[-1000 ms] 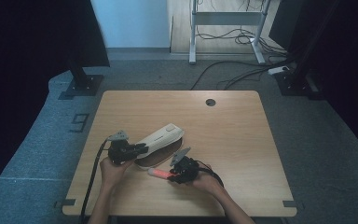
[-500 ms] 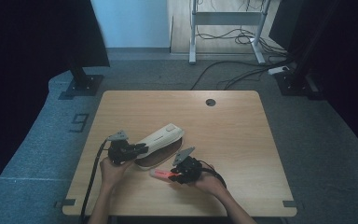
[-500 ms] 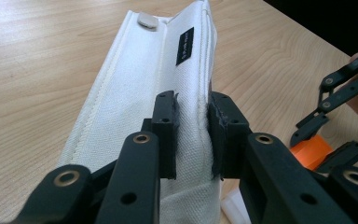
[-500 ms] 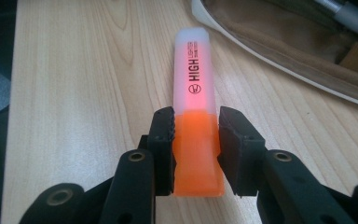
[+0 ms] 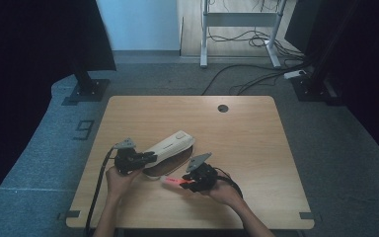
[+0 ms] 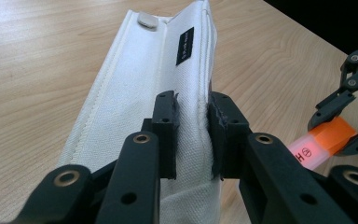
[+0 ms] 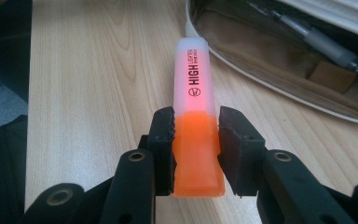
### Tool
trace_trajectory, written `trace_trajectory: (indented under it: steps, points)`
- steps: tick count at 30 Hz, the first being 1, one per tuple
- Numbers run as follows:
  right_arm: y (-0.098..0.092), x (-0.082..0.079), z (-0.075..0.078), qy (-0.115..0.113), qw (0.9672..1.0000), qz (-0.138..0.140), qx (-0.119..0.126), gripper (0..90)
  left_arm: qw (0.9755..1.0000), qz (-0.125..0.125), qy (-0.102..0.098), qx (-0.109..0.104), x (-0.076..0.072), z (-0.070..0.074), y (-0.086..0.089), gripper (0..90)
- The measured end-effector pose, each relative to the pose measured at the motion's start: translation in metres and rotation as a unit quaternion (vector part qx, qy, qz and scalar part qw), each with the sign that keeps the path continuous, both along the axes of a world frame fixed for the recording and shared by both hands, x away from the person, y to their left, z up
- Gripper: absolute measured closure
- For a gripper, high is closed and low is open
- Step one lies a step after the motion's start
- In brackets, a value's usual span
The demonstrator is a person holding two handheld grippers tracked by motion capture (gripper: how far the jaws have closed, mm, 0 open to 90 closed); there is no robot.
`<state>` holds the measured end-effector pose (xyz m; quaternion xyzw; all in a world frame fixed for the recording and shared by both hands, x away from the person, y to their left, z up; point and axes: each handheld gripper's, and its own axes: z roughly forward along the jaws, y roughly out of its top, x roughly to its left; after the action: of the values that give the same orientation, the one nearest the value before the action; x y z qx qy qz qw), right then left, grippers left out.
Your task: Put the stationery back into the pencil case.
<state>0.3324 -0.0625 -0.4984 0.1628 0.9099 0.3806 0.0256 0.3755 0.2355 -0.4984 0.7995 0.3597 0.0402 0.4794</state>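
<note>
On the near half of the wooden table [image 5: 256,128], the left gripper [image 5: 145,159] clamps its jaws on the raised flap of a white fabric pencil case [image 6: 144,93], which lies open near the front edge. Just right of it, the right gripper [image 5: 190,181] pinches an orange highlighter [image 7: 195,126] by its cap end, the pale body pointing toward the case's brown interior, where a pen [image 7: 317,39] rests.

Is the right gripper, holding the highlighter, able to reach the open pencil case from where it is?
Probably yes: the right gripper holds the highlighter beside the pencil case, whose opening faces it unobstructed.
</note>
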Motion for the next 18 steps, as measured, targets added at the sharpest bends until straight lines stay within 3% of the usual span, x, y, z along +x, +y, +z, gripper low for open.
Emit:
trace_trajectory:
  steps: [18]
  points:
    - [-0.008, 0.009, 0.016, -0.016, 0.9992, -0.032, 0.016, 65.7, 1.0000, 0.002, -0.001, -0.001, 0.000, 0.000, 0.000, 73.8]
